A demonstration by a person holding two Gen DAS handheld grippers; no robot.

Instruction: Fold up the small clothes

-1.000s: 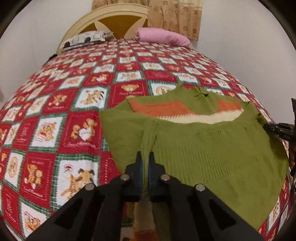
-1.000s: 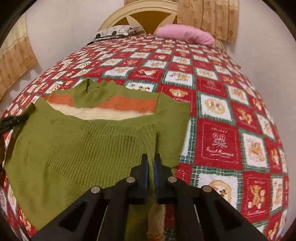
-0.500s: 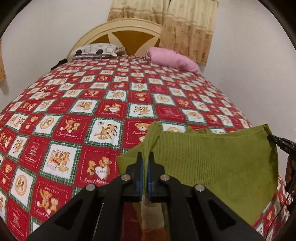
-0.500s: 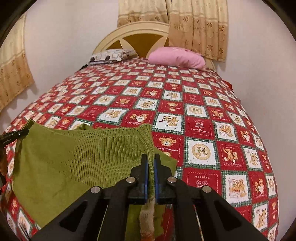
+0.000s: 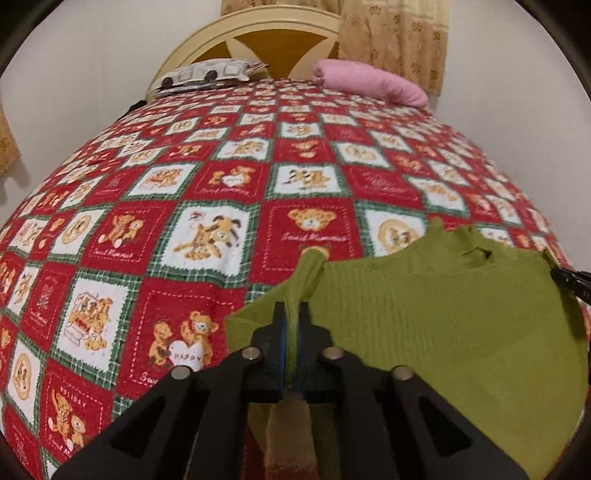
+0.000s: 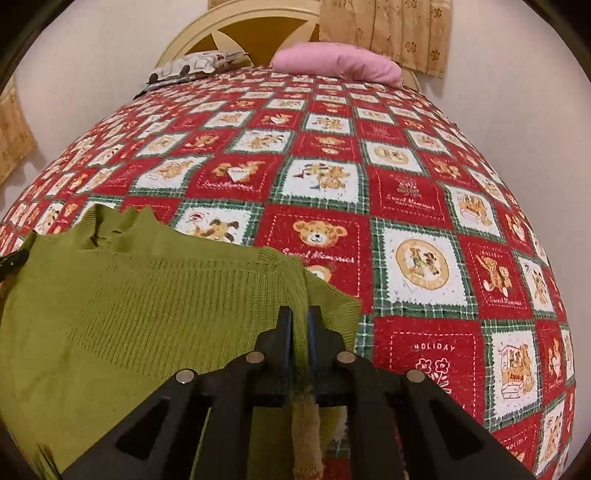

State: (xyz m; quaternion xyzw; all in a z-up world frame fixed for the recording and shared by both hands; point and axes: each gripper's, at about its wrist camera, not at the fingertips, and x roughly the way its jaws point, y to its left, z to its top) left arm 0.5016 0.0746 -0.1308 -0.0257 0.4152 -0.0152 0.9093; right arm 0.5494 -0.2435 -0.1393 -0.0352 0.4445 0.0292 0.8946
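Observation:
A small green knit sweater (image 5: pixel 443 325) lies on the bed, its lower half folded up over the chest so only green shows; the collar (image 5: pixel 476 243) peeks out at the far edge. My left gripper (image 5: pixel 291 314) is shut on the sweater's left hem corner. My right gripper (image 6: pixel 300 317) is shut on the right hem corner of the sweater (image 6: pixel 147 306). Each gripper's tip shows at the edge of the other's view. A cuff hangs below the right gripper's jaws.
The bed has a red, green and white patchwork quilt (image 5: pixel 221 192) with bear prints. A pink pillow (image 5: pixel 369 81) and a patterned pillow (image 5: pixel 210 74) lie by the cream headboard (image 5: pixel 273 33). Curtains hang behind. Walls close in on both sides.
Both grippers have carried the hem forward over the sweater's chest. The orange and cream stripes are now covered, and the fold reaches the collar.

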